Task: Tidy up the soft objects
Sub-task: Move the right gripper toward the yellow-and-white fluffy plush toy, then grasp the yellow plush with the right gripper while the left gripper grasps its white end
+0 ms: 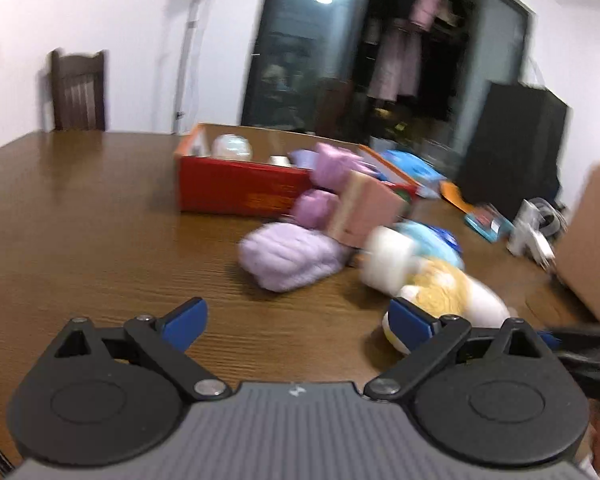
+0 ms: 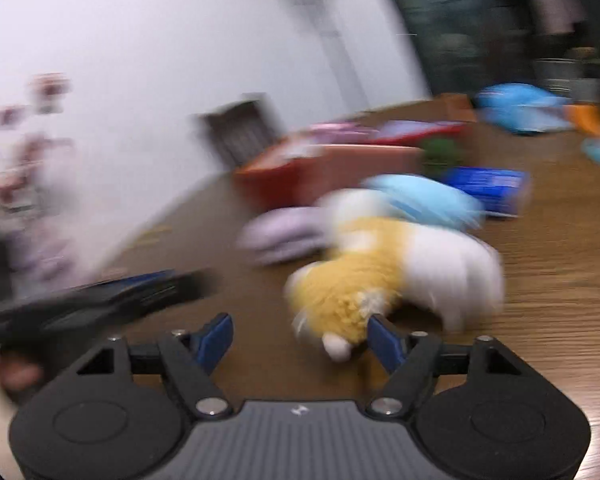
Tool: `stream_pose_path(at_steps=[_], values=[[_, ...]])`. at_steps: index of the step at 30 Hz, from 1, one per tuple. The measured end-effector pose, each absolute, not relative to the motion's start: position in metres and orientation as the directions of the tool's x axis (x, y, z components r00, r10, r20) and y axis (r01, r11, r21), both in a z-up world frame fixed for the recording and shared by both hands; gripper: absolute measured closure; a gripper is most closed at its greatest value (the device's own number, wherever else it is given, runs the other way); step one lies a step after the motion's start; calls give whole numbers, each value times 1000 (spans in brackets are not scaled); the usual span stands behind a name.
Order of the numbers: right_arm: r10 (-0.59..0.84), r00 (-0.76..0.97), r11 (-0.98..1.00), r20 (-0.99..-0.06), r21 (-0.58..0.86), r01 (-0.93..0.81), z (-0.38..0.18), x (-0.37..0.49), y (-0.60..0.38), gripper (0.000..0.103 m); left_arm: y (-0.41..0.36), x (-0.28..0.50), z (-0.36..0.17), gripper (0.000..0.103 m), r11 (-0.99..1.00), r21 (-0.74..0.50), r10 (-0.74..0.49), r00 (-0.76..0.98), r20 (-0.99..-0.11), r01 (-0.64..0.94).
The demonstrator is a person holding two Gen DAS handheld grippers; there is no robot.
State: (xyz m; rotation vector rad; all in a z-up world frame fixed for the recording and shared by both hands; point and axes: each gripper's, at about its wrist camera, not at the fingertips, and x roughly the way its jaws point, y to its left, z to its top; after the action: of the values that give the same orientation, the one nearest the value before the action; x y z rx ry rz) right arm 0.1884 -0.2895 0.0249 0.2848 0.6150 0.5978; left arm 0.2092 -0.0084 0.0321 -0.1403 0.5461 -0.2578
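Note:
On the wooden table lies a heap of soft things: a lilac yarn skein, a yellow and white plush toy, a light blue cushion and two purple pieces. Behind them stands a red cardboard box. My left gripper is open over bare wood, its right finger beside the plush. My right gripper is open, with the plush's white tip just inside its right finger. Both views are blurred.
A pink carton leans on the red box. A black box, a tape dispenser and a brown cardboard sheet stand at the right. A dark chair is behind the table. A blue packet lies past the cushion.

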Motion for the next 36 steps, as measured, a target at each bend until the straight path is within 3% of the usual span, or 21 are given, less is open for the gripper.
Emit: stream_pose_path(at_steps=[5, 8, 13, 15, 17, 19, 20, 21, 25, 27, 29, 33, 36], values=[[495, 791, 850, -360, 388, -355, 43, 181, -315, 28, -6, 219, 31, 4, 927, -279, -362, 797, -483, 252], [424, 799, 887, -427, 372, -272, 33, 201, -325, 28, -24, 227, 25, 5, 897, -319, -432, 756, -491, 306], [441, 755, 879, -484, 403, -255, 9, 217, -316, 30, -41, 232, 17, 13, 880, -341, -468, 726, -503, 330], [451, 742, 876, -497, 407, -259, 0, 216, -311, 33, -40, 235, 14, 19, 869, -368, -486, 714, -505, 331], [454, 729, 875, -513, 411, -256, -6, 216, -307, 48, -41, 240, 10, 28, 854, -394, -510, 694, -508, 340], [450, 727, 877, -519, 408, -252, -7, 211, -305, 50, -46, 245, 5, 39, 841, -398, -535, 668, -518, 365], [455, 721, 876, -522, 410, -256, -5, 209, -305, 50, -49, 246, 4, 50, 834, -400, -548, 656, -519, 380], [459, 718, 874, -524, 411, -259, -2, 206, -304, 50, -50, 246, 3, 52, 824, -412, -563, 648, -513, 390], [545, 652, 836, -527, 398, -377, 9, 190, -287, 36, -42, 249, 8, 46, 830, -416, -549, 678, -488, 372], [620, 586, 785, -522, 418, -458, 11, 183, -279, 37, -33, 249, 12, 30, 846, -412, -519, 704, -484, 340], [656, 573, 754, -490, 431, -495, 15, 177, -278, 39, -26, 242, 17, 29, 868, -365, -485, 727, -485, 336], [569, 717, 808, -403, 434, -398, 29, 183, -302, 38, -20, 215, 23, 14, 842, -359, -536, 695, -480, 402], [515, 755, 844, -406, 391, -366, 30, 205, -304, 38, -30, 197, 16, 14, 791, -401, -611, 635, -472, 463]])
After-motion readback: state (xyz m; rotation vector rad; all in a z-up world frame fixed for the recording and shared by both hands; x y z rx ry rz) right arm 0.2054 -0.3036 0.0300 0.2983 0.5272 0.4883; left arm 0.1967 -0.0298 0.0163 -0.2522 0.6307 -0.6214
